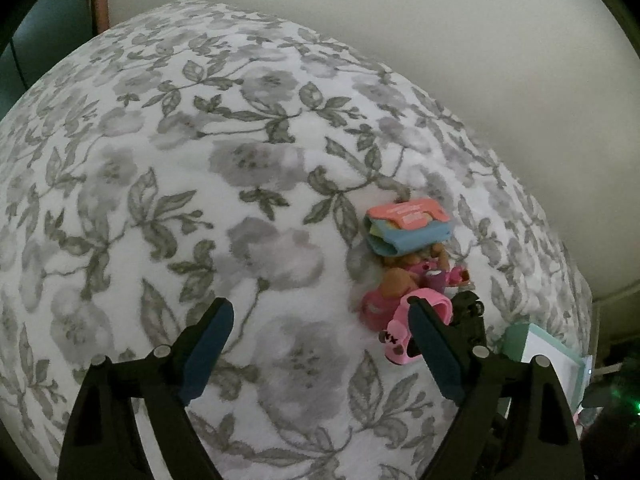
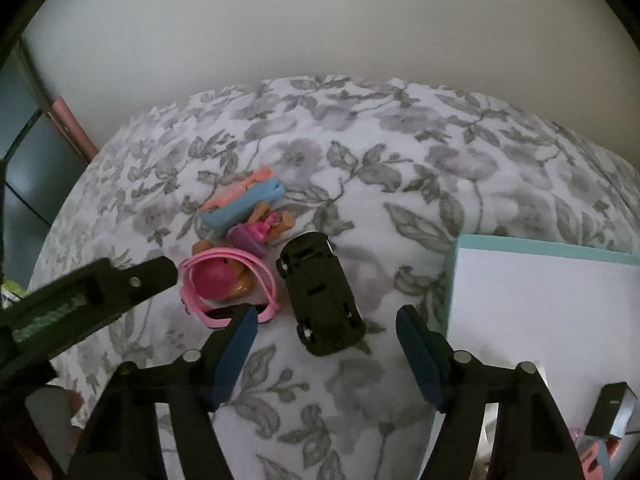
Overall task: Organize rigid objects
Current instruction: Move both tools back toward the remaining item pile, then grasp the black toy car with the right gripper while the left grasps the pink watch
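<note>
A cluster of small toys lies on the floral blanket (image 1: 200,160). It holds a pink and blue folded toy (image 1: 406,226), a doll in pink (image 1: 416,270), a pink watch (image 1: 404,330) and a black toy car (image 2: 320,294), which lies upside down. My left gripper (image 1: 320,312) is open and empty, with its right finger beside the pink watch. My right gripper (image 2: 324,324) is open and empty, its fingers on either side of the near end of the car. In the right wrist view the doll (image 2: 224,280) lies inside the watch (image 2: 240,292) strap, with the folded toy (image 2: 244,200) behind it.
A teal-rimmed white box (image 2: 540,304) sits on the blanket (image 2: 400,152) right of the car; it also shows in the left wrist view (image 1: 548,354). The left gripper's arm (image 2: 80,292) reaches in from the left. A pale wall runs behind the bed.
</note>
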The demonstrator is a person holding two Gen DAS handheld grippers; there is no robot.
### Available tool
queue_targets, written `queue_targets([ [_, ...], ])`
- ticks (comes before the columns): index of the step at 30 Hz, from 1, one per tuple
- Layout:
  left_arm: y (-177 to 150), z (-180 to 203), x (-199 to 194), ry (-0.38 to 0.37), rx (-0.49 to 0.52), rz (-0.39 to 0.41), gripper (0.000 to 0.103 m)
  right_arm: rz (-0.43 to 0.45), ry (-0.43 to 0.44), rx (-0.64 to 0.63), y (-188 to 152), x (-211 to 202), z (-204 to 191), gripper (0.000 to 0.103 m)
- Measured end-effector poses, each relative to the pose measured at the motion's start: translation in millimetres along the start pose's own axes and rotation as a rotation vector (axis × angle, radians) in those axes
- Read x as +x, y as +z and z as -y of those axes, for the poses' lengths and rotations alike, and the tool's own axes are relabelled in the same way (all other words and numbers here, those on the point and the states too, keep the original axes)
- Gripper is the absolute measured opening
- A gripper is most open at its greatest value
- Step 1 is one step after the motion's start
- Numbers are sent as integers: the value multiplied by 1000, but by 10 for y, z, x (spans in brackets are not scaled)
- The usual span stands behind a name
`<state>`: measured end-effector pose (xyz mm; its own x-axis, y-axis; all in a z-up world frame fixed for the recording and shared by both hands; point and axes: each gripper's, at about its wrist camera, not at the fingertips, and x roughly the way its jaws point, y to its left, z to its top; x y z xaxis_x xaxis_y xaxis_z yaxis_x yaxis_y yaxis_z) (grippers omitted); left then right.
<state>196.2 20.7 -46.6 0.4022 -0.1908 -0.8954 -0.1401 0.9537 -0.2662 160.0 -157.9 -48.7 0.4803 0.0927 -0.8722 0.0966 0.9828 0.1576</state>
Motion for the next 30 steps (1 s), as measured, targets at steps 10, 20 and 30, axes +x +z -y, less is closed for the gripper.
queue_targets([
  [10, -3, 117, 45, -46, 54, -27, 78, -3, 4, 30, 37, 154, 42, 61],
  [20, -41, 154, 141, -129, 67, -59, 49, 5, 13, 30, 61, 198, 28, 55],
  [30, -45, 234, 102, -172, 93, -52, 16, -1, 35, 30, 22, 188, 30, 38],
])
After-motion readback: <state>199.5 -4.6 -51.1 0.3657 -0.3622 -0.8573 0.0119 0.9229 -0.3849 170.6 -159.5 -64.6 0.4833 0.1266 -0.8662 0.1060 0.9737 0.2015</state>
